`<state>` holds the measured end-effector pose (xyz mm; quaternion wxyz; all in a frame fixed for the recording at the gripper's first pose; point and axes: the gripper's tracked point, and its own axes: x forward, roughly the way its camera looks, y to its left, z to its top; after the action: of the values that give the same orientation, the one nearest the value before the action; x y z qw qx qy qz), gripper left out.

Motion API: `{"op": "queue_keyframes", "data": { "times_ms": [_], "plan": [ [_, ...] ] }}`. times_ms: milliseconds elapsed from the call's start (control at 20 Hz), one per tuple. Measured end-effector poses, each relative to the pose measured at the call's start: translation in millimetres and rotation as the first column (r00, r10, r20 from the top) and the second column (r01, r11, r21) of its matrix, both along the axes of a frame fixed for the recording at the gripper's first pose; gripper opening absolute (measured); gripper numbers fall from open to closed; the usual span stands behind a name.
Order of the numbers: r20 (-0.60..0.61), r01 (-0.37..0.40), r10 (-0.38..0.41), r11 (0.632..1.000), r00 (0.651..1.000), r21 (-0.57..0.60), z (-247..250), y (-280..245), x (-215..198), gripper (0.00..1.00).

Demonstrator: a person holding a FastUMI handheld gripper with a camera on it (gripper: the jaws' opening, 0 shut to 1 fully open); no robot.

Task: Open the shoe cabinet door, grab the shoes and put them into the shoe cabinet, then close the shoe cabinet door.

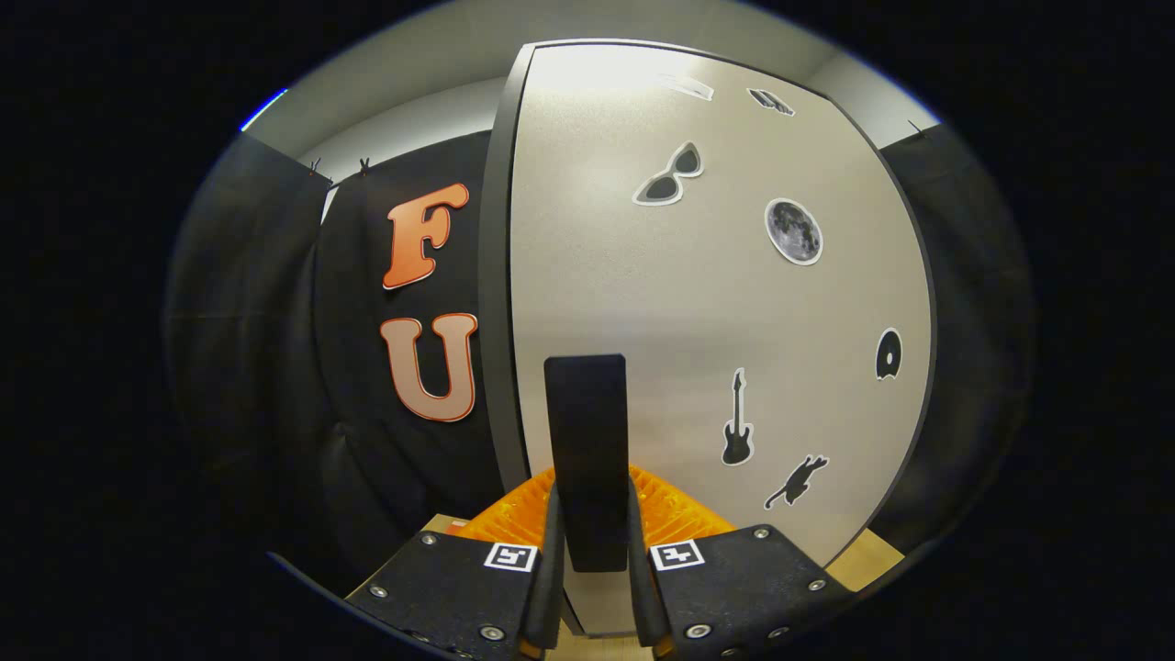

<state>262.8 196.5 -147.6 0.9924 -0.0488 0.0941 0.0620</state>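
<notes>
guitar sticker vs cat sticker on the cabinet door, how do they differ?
The guitar sticker stands upright, neck up; the cat sticker slants, stretched out diagonally. The guitar is a tall, narrow shape; the cat is irregular, with legs splayed. The guitar sits nearer the handle that the gripper is closed on; the cat lies lower, toward the door's far edge. Both are black silhouettes with a pale outline.

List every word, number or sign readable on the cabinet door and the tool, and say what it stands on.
cabinet door: no words or numbers; its stickers, sunglasses, moon and guitar, are pictures only.
tool, fingers closed on the door's black handle: square coded markers, patterns only, no readable text.
</notes>
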Motion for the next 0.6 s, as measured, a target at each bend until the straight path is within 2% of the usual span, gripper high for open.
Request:
{"op": "queue_keyframes", "data": {
  "times_ms": [150,600],
  "plan": [
    [-0.001,-0.002,0.002,1.0,1.0,0.012,0.7,-0.1,-3.4,0.26],
    [-0.01,-0.003,0.003,1.0,1.0,0.029,9.7,-18.3,-40.9,0.24]
  ]
}}
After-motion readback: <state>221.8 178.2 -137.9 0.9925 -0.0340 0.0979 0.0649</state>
